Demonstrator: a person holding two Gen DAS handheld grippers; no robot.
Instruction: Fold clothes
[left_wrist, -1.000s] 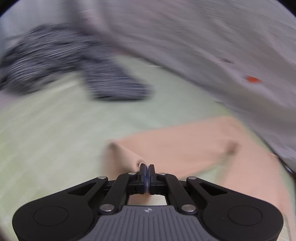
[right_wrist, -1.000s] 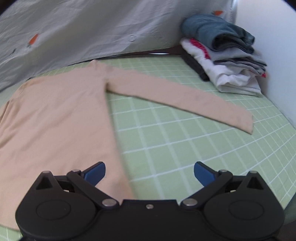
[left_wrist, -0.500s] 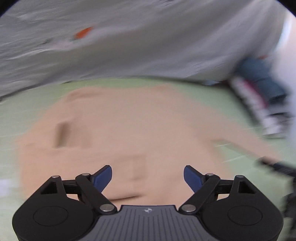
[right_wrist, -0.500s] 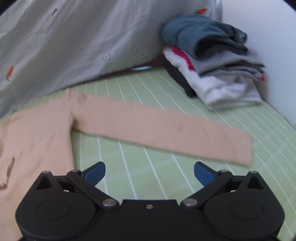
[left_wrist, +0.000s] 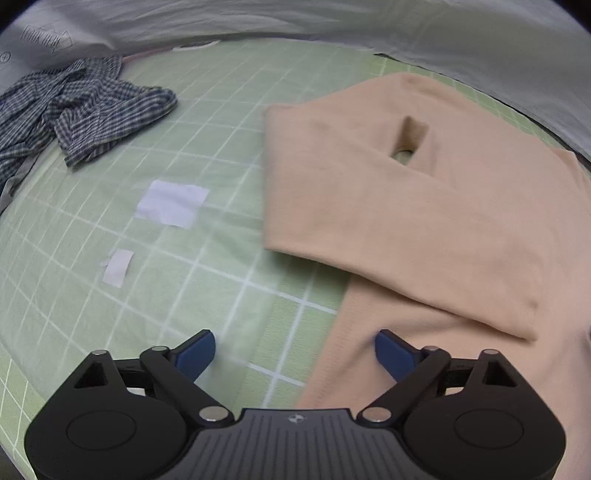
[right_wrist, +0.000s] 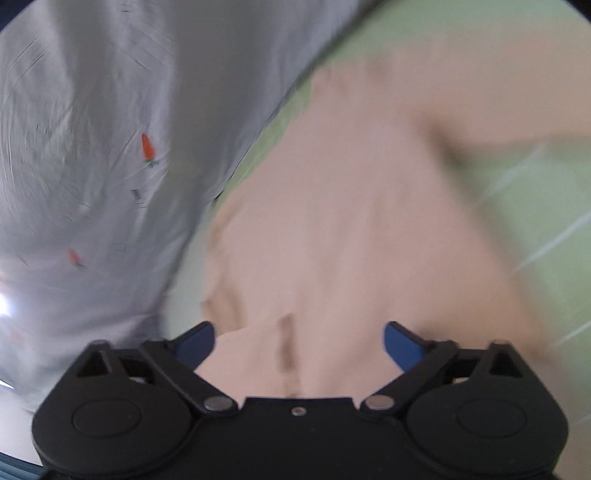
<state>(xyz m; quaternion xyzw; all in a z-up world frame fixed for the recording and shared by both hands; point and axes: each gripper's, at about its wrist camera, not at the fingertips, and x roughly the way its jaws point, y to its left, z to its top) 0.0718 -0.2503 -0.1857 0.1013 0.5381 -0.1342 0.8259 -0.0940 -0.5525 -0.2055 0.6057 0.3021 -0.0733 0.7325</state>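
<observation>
On green checked sheet (left_wrist: 207, 122): peach top (left_wrist: 424, 221), sleeve folded across.

Peach top (left_wrist: 424, 206) flat on green checked sheet (left_wrist: 207, 122); sleeve folded across.

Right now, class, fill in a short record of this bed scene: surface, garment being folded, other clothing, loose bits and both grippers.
Surface: green checked sheet
Garment: peach long-sleeved knit top, one sleeve folded across its body
Other clothing: crumpled blue-and-white checked shirt, apart from the top
Loose bits: two white paper scraps on the sheet
Left gripper: just opened, nothing between its jaws
Right gripper: open, closing slightly, over the top; view blurred
</observation>
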